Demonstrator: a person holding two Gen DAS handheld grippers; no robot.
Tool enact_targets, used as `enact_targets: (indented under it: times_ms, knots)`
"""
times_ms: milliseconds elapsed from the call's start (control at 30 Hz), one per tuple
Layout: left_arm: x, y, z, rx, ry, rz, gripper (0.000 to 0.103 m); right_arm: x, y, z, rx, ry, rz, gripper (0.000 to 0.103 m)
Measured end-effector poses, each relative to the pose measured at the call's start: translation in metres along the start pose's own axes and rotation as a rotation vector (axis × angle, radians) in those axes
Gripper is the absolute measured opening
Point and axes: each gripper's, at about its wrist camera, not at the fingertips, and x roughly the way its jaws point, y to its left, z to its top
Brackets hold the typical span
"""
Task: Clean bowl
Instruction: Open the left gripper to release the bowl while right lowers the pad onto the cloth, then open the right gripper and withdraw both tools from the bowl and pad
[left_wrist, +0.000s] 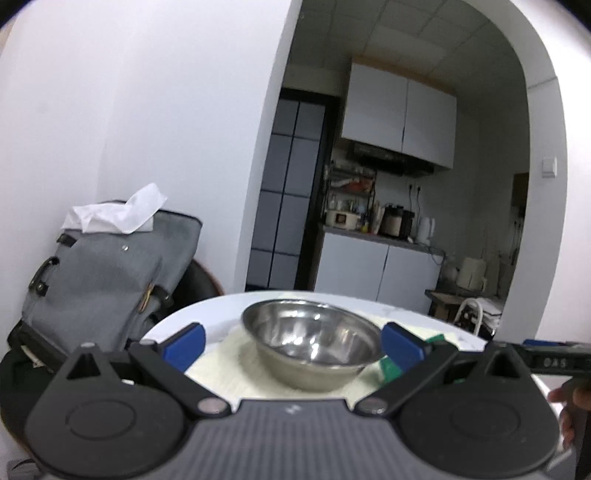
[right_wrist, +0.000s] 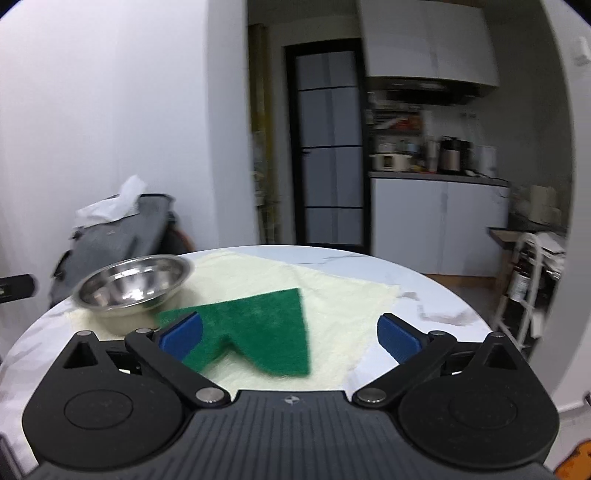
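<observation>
The steel bowl (left_wrist: 314, 341) stands upright on a cream cloth (right_wrist: 343, 295) spread over the round white tabletop (right_wrist: 436, 284), and everything else is best placed from it. The left gripper (left_wrist: 293, 341) looks straight at the bowl: its blue-padded jaws are spread wide, one to each side of the bowl, and hold nothing. The bowl seems to lie just beyond the pads rather than between them, though the fisheye makes that hard to judge. The right gripper (right_wrist: 290, 338) faces the green scouring pad (right_wrist: 258, 328), which lies flat on the cloth just right of the bowl; its jaws are also spread and empty, the left pad overlapping the near corner of the scouring pad in the picture.

So the left gripper is the nearer one to the bowl and the right one to the scourer; I would judge the next move to be a short forward reach by each.

The right wrist view shows the scouring pad's whole wedge shape and its notched near edge. The left wrist view shows only green slivers of it beyond the bowl, but gives the bowl's bare, shiny inside, and a grey bag (left_wrist: 110, 280) behind and left of the bowl.
</observation>
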Motion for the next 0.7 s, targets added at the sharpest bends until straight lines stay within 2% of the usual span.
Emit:
enact_targets:
  times_ms: [67, 133, 333, 433, 600, 700]
  knots:
    - [0.005, -0.006, -0.001, 0.030, 0.022, 0.029, 0.103, 0.002, -0.001, 0.002, 0.040, -0.025, -0.026, 0.103]
    - [0.009, -0.016, 0.001, 0.063, -0.001, 0.052, 0.103, 0.001, -0.003, 0.003, 0.065, -0.043, -0.036, 0.103]
    - [0.020, -0.031, 0.001, 0.143, 0.048, 0.068, 0.103, 0.015, 0.004, 0.005, 0.027, -0.011, -0.088, 0.103]
    - [0.018, -0.031, 0.000, 0.144, 0.056, 0.051, 0.103, 0.016, 0.006, 0.005, 0.003, -0.013, -0.111, 0.103]
    - [0.013, -0.027, 0.001, 0.098, 0.051, 0.082, 0.103, 0.016, 0.010, 0.002, -0.029, 0.014, -0.100, 0.103]
    - [0.008, -0.029, 0.002, 0.096, 0.046, 0.073, 0.103, 0.014, 0.015, 0.001, -0.058, 0.015, -0.099, 0.103]
